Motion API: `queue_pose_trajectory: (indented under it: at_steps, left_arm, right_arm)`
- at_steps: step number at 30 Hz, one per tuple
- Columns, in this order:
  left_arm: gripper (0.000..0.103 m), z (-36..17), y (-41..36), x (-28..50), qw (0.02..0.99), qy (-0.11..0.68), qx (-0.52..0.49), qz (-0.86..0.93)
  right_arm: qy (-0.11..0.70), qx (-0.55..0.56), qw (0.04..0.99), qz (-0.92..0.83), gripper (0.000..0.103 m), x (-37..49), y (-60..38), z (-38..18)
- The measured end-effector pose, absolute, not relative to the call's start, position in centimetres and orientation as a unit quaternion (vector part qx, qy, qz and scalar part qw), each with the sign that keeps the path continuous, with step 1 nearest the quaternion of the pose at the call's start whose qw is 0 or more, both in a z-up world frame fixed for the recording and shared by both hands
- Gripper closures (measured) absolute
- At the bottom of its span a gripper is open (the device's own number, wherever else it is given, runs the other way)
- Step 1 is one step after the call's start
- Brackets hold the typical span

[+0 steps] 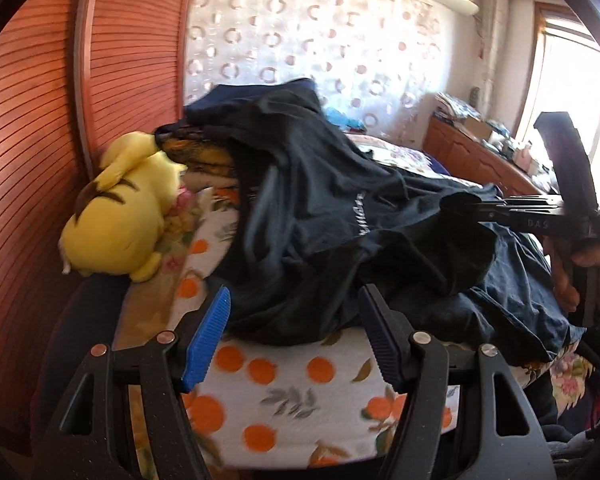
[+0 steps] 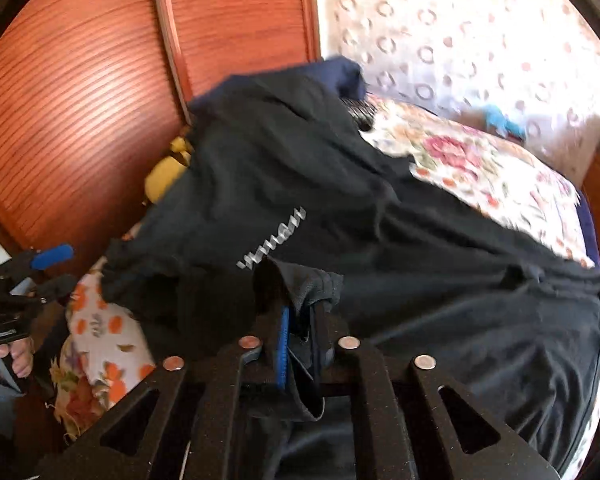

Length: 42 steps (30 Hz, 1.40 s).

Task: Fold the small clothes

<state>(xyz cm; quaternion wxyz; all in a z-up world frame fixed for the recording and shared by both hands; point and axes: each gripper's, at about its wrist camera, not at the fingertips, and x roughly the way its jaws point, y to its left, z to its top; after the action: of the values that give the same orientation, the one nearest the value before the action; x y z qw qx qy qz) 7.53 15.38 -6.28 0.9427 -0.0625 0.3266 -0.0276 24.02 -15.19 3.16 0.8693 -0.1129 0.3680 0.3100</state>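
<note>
Right wrist view: right claw (image 2: pixel 300 336) pinches the crumpled dark shirt (image 2: pixel 380 240), left claw (image 1: pixel 296 336) gapes empty, folding barely begun

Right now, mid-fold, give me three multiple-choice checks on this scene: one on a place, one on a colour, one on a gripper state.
1. The yellow plush toy lies:
A. beside the wooden wardrobe
B. on the floor
C. on the windowsill

2. The garment is:
A. red
B. white
C. dark navy to black

3. The right gripper is:
A. wide open
B. shut on the garment
C. out of view

Answers: 1 A, the toy sits at the bed's wardrobe edge; 2 C, the cloth reads dark throughout; 3 B, fabric is pinched between its fingers, while the left gripper stands open.
</note>
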Motion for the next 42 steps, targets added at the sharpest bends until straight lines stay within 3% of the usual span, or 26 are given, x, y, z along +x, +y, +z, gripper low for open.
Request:
queue_pose_trajectory:
  at_steps: [2,4,10,11,13,16,19,20,21,23,32,42]
  left_arm:
    - [0.036,-6.3,14.5,8.5,0.942,0.330,-0.049,-0.036]
    - [0.036,-6.5,13.6,9.6,0.940,0.335,-0.035,-0.047]
    - [0.036,-7.3,11.3,12.7,0.932,0.358,0.013,-0.062]
    - [0.039,-7.6,11.1,13.1,0.930,0.361,0.018,-0.064]
    - [0.055,-7.9,10.9,13.7,0.926,0.369,0.022,-0.071]
    - [0.066,-8.3,11.0,14.3,0.922,0.378,0.020,-0.085]
    - [0.073,-8.8,11.3,15.0,0.916,0.391,0.012,-0.087]
    - [0.078,-8.9,11.5,15.1,0.915,0.394,0.007,-0.087]
    - [0.090,-9.0,11.7,15.2,0.914,0.395,0.000,-0.087]
    - [0.095,-8.6,12.0,14.8,0.917,0.389,-0.003,-0.089]
    - [0.097,-4.9,13.4,9.2,0.928,0.361,-0.016,-0.093]
    - [0.096,-7.6,13.9,4.3,0.924,0.376,-0.015,-0.067]
  right_arm:
    - [0.353,-0.102,0.880,0.301,0.060,23.9,-16.3,3.4]
    - [0.340,-0.087,0.889,0.294,0.051,23.2,-17.9,4.1]
    - [0.349,-0.048,0.884,0.308,0.050,20.1,-20.7,2.4]
    - [0.362,-0.052,0.876,0.313,0.050,19.6,-20.4,1.7]
    - [0.383,-0.060,0.861,0.330,0.050,18.4,-19.6,0.1]
    - [0.407,-0.049,0.836,0.366,0.050,17.4,-18.1,-1.7]
    - [0.417,-0.065,0.827,0.370,0.059,17.5,-16.5,-3.3]
    - [0.427,-0.072,0.826,0.362,0.067,17.8,-16.1,-4.0]
    - [0.435,-0.074,0.825,0.353,0.073,18.2,-16.0,-4.4]
    - [0.430,-0.070,0.825,0.360,0.097,18.1,-15.9,-4.4]
    - [0.379,-0.052,0.814,0.437,0.101,13.0,-18.3,-1.7]
    - [0.384,-0.073,0.813,0.432,0.100,11.5,-17.3,-3.5]
